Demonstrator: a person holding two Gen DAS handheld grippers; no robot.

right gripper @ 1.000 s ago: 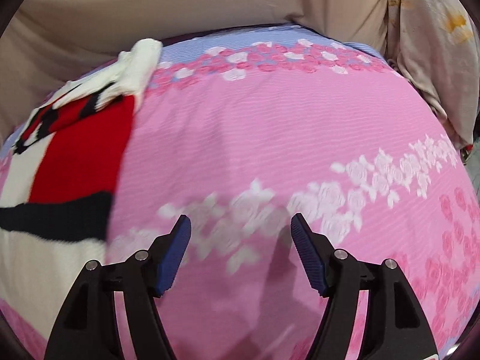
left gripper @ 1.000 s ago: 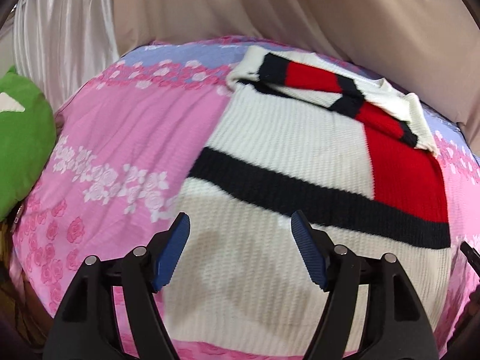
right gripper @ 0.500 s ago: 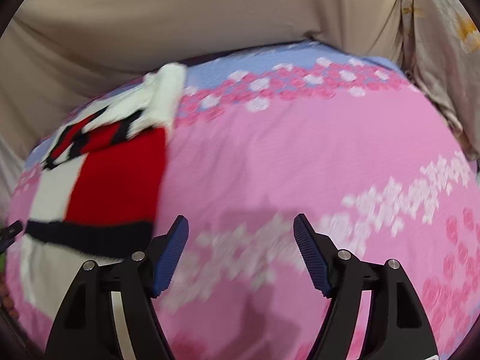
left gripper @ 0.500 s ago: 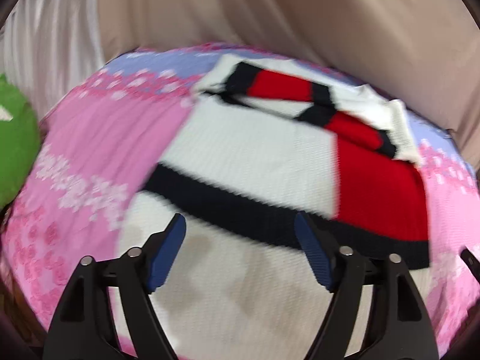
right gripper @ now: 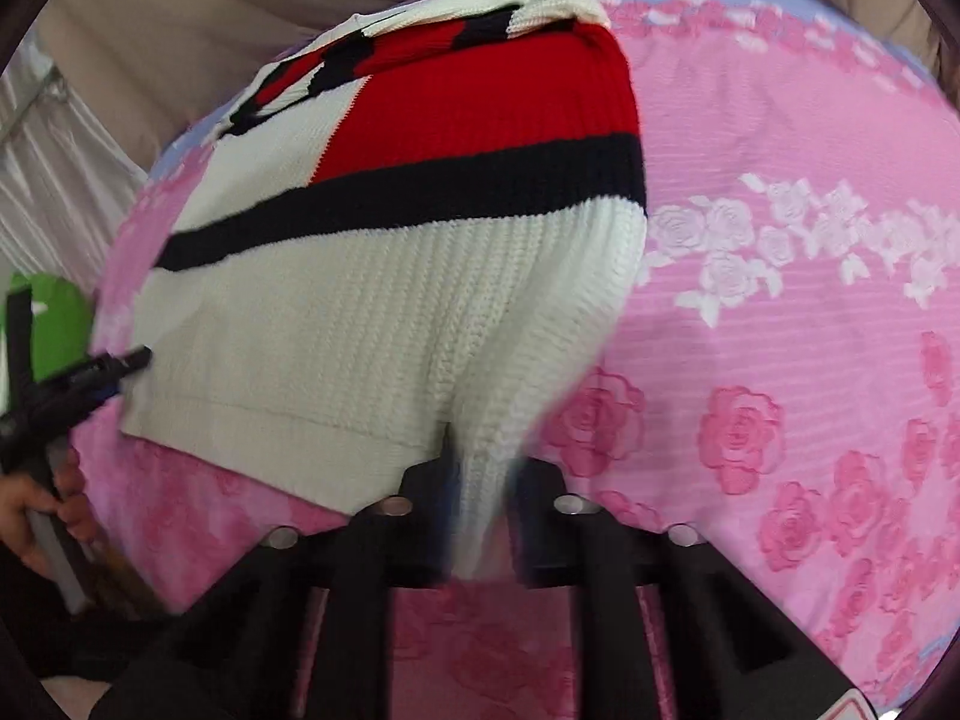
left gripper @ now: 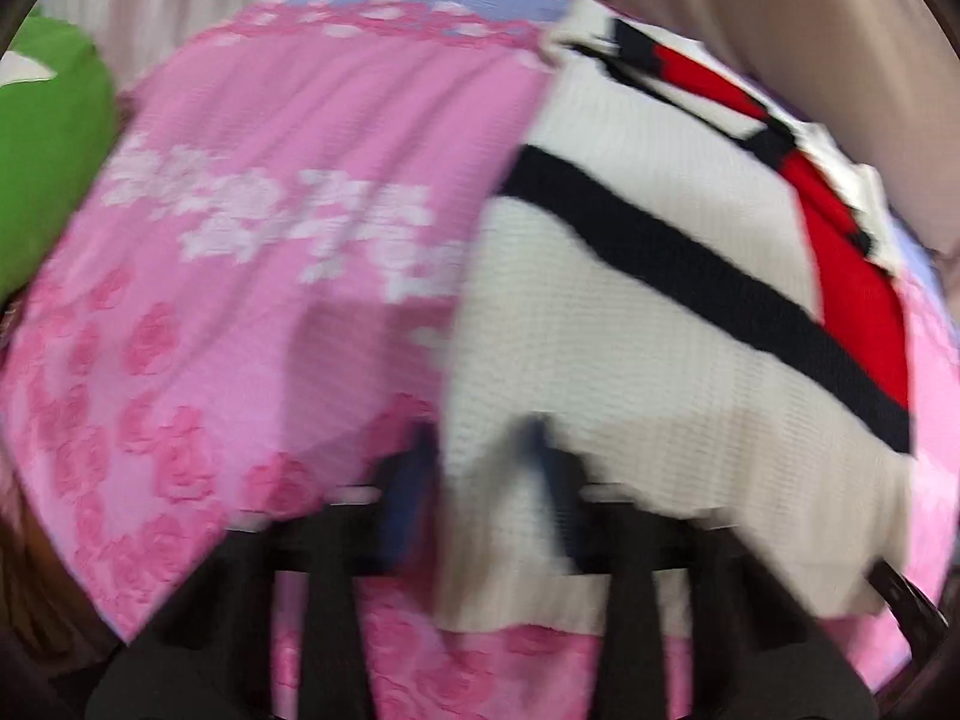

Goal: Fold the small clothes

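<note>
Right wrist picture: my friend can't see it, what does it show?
The right hand-held gripper is closing on the near corner of a white, red and navy knitted sweater, bunching it up. The sweater lies on a pink rose-patterned bedspread.

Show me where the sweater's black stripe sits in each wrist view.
Left wrist: black stripe runs diagonally from upper centre down to the right edge.
Right wrist: black stripe crosses left of centre, rising rightward.
Shared landmark: the red panel just beyond the stripe, on the knit sweater's right side.

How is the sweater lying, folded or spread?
Mostly spread: the sweater lies flat on the pink bedspread, only its sleeves folded across the far end.
</note>
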